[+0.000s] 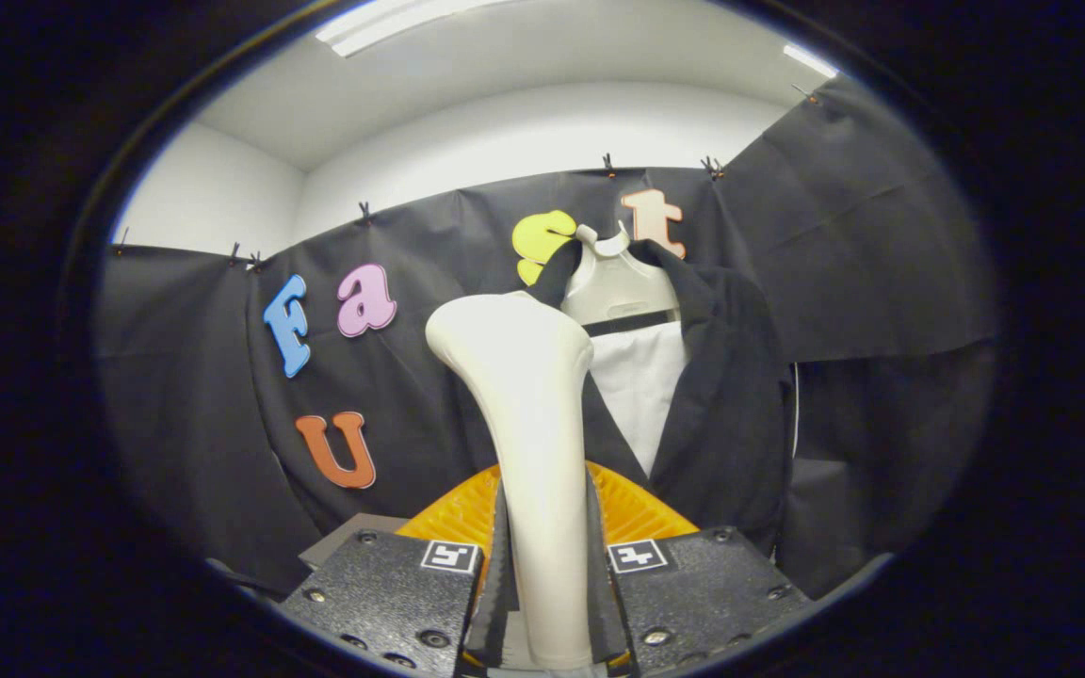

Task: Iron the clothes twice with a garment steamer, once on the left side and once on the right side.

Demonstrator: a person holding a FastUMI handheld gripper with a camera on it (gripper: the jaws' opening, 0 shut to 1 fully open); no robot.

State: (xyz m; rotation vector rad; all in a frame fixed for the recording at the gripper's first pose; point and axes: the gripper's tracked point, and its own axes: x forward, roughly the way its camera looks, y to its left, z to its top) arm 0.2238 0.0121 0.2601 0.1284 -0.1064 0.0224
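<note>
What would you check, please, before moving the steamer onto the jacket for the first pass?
1. Grip: gripper fingers press the steamer handle from both sides: ok.
2. Steamer upright between the fingers, head topmost: ok.
3. Jacket hanging open on its hanger, beyond the steamer: ok.
4. Head touching the cloth: not ok, it looks short of the jacket.
5. Steam coming out: cannot tell.
6. Side lined up for the pass: cannot tell.
</note>
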